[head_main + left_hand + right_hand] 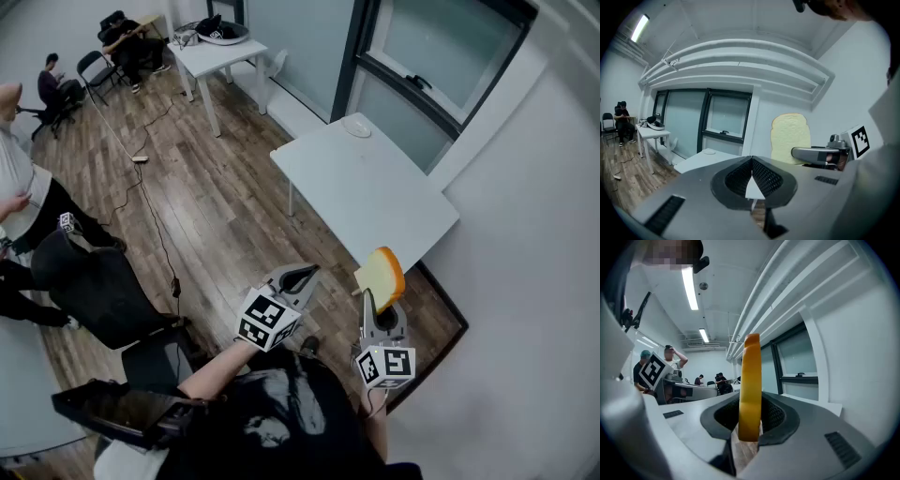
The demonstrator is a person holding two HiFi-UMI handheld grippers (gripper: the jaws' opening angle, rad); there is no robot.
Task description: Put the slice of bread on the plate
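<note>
The slice of bread (380, 275) stands upright, pale face and orange-brown crust, with my right gripper (375, 314) shut on its lower edge. In the right gripper view the slice (751, 385) shows edge-on between the pads. It hangs in the air just short of the near end of the white table (375, 202). A small pale plate (357, 127) lies at that table's far end by the window and also shows as the plate (709, 151) in the left gripper view. My left gripper (304, 276) is held to the left of the bread, shut with nothing in it (752, 176).
A second white table (220, 52) with dark objects stands at the back. People sit on chairs at the far left (56, 84). A black office chair (94, 286) and a floor cable (155, 220) lie to the left. A white wall (534, 234) bounds the right side.
</note>
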